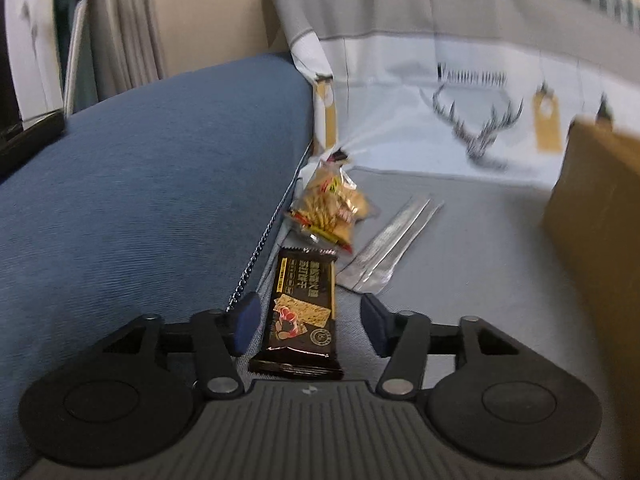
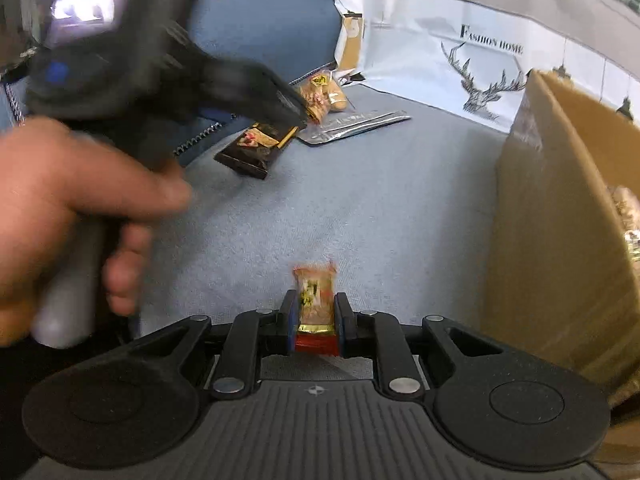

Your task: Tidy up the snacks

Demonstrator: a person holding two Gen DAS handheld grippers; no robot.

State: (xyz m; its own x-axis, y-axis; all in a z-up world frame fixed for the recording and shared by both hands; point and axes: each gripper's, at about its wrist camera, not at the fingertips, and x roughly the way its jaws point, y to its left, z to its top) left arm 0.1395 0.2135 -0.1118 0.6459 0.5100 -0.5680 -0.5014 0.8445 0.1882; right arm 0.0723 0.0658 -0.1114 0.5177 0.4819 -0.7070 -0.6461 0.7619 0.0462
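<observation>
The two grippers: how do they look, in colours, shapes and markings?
Both the left gripper and the right gripper have black linkage arms with silver rivets, round black discs at each side, a ribbed grey body with a small star mark, and blue pads on the fingers. No sleeve is visible.

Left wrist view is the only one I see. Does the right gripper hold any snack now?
Observer: Yes. The right gripper is shut on a small orange packet.
Operator: Is the cardboard box open?
Observer: Yes. The cardboard box is open, and something pale shows inside, too blurred to name.
Operator: Is the packet over the box?
Observer: No. It is to the left of the box's wall, over the grey cloth.
</observation>
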